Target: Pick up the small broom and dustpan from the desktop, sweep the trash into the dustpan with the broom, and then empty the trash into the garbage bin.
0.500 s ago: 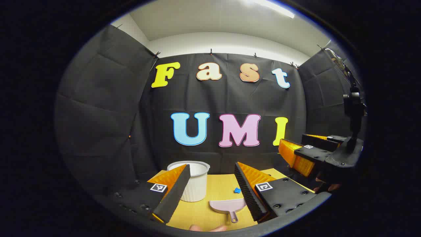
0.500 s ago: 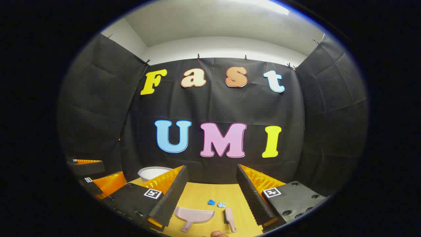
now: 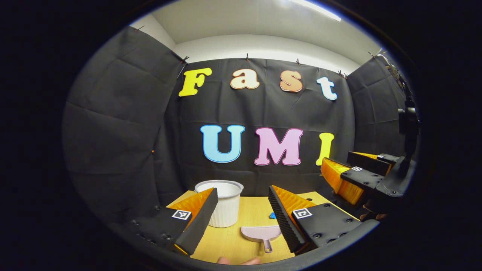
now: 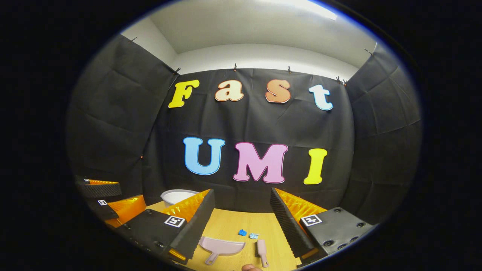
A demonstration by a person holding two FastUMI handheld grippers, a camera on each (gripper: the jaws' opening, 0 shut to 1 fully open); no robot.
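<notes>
Item: 2 grippers, left gripper [image 3: 241, 214] and right gripper [image 4: 241, 222], both gaping wide, empty, hovering; views barely shifting since earlier. Pale pink plastic dustpan [image 4: 221, 246], small pink broom [image 4: 262, 251], blue trash scraps [image 4: 247, 234] lying on yellow wooden desktop [image 4: 233, 226]; white ribbed bin [image 3: 223, 203] standing behind. Pickup pending.

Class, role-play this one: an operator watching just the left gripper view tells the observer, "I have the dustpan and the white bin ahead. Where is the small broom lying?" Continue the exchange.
Observer: In the right gripper view the small broom lies flat on the desktop, just right of the dustpan and apart from it.
Operator: How many bits of trash are there?
Observer: Two: a blue scrap and a paler scrap beside it, just beyond the broom's head.
Operator: Is the right gripper carrying anything?
Observer: No. The right gripper is open above the desktop, with nothing between its fingers.
</notes>
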